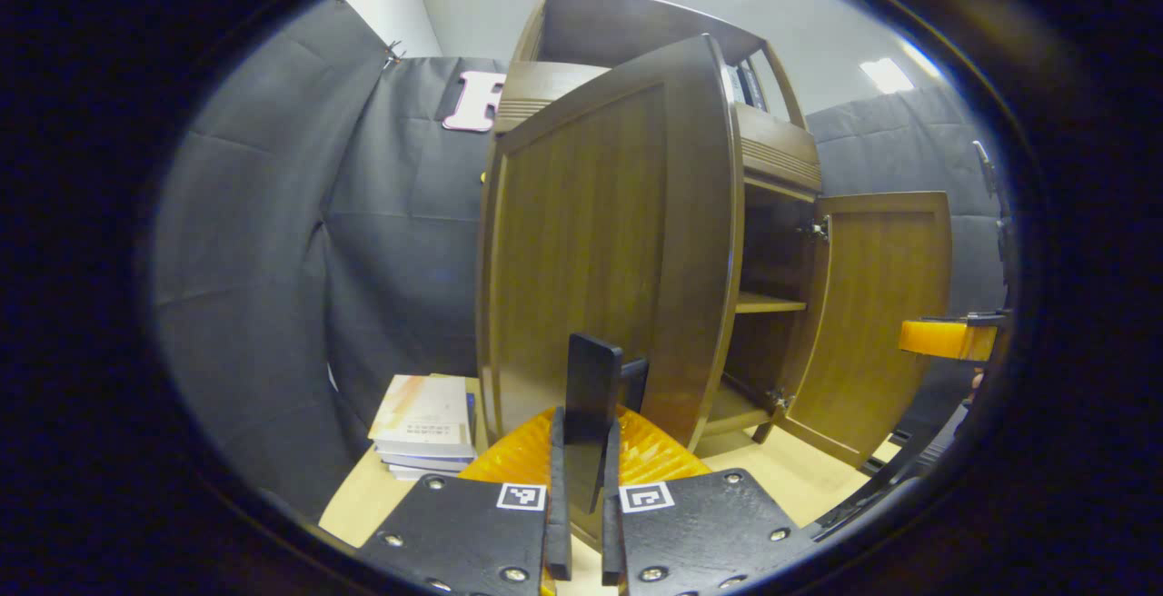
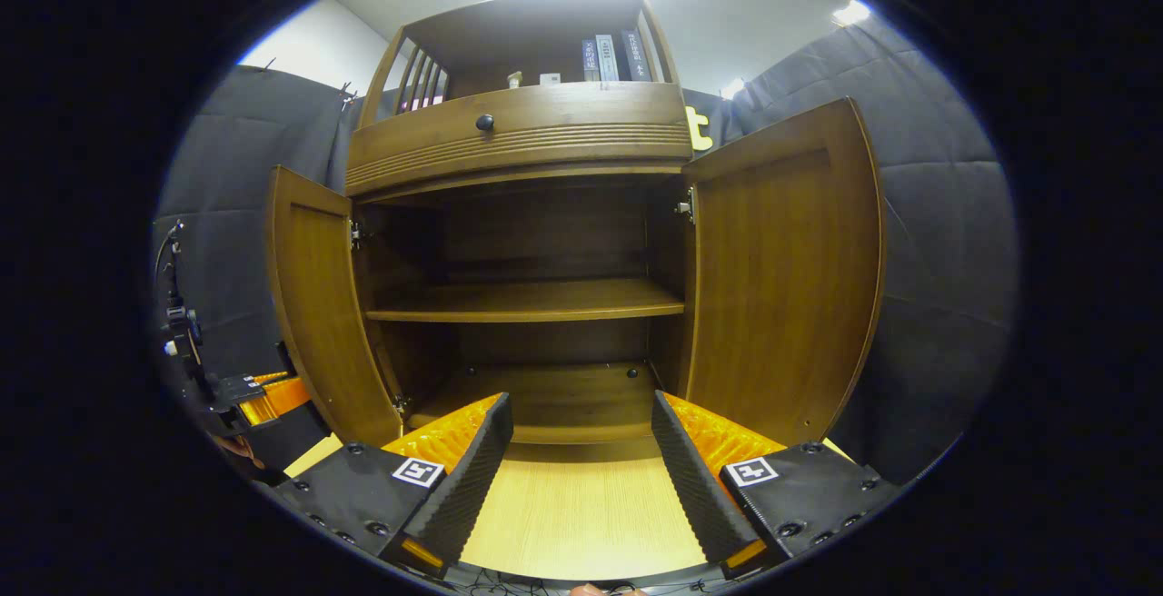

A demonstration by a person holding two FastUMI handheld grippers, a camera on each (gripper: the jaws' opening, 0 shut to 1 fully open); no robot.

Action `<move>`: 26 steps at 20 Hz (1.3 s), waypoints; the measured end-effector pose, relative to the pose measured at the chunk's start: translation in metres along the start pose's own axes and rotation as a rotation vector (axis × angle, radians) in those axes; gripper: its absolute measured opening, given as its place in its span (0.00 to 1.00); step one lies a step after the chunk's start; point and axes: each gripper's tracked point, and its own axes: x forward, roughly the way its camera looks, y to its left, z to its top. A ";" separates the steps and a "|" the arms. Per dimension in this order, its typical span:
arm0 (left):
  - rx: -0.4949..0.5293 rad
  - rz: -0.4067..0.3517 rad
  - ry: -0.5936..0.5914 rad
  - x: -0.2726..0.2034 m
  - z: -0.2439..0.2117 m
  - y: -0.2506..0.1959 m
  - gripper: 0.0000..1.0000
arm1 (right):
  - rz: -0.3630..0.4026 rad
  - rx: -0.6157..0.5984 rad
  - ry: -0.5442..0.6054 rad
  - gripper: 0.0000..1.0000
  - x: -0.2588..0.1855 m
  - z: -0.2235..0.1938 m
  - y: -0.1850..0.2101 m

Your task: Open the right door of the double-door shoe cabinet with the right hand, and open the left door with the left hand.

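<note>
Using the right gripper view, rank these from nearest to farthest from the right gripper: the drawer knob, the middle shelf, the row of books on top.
From the right gripper, nearest first:
1. Middle shelf, straight ahead inside the open cabinet, between the two doors.
2. Drawer knob, higher up, on the drawer front left of centre.
3. Row of books, at the top, set back in the upper compartment towards its right.

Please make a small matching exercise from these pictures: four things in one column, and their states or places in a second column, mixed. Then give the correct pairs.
Things:
1. left gripper
2. right gripper
3. stack of books
4. middle shelf

States or places:
A. bare, inside the cabinet
B. open, holding nothing
C. on the tabletop beside the cabinet
D. closed on the left door's handle

Pairs: 1-D, 2-B, 3-C, 4-A
</note>
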 end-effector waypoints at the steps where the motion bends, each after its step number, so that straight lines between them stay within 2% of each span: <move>1: -0.004 0.008 -0.002 -0.004 0.000 0.008 0.16 | 0.004 0.000 -0.001 0.94 0.001 0.001 0.002; 7: -0.097 0.049 -0.006 -0.038 -0.011 0.104 0.14 | -0.048 -0.019 -0.028 0.94 0.007 0.020 -0.008; 11: -0.077 0.039 -0.004 -0.049 -0.010 0.155 0.15 | -0.099 -0.004 -0.033 0.97 0.011 0.031 -0.021; 14: -0.099 -0.041 0.000 -0.048 -0.008 0.150 0.15 | -0.133 -0.023 -0.026 0.94 0.010 0.036 -0.032; 16: -0.061 -0.038 0.011 -0.046 -0.011 0.152 0.15 | -0.154 -0.027 -0.026 0.97 0.007 0.039 -0.040; 22: -0.077 0.011 -0.001 -0.053 -0.004 0.156 0.13 | -0.188 0.007 -0.012 0.94 0.000 0.036 -0.065; 23: -0.091 0.022 0.000 -0.057 -0.002 0.155 0.15 | -0.192 0.017 -0.018 0.94 0.000 0.036 -0.069; 24: -0.091 0.040 -0.001 -0.067 0.000 0.155 0.13 | -0.194 0.027 -0.024 0.94 0.001 0.035 -0.074; 26: -0.073 0.091 0.015 -0.094 -0.001 0.156 0.15 | -0.187 0.050 -0.024 0.94 0.002 0.033 -0.079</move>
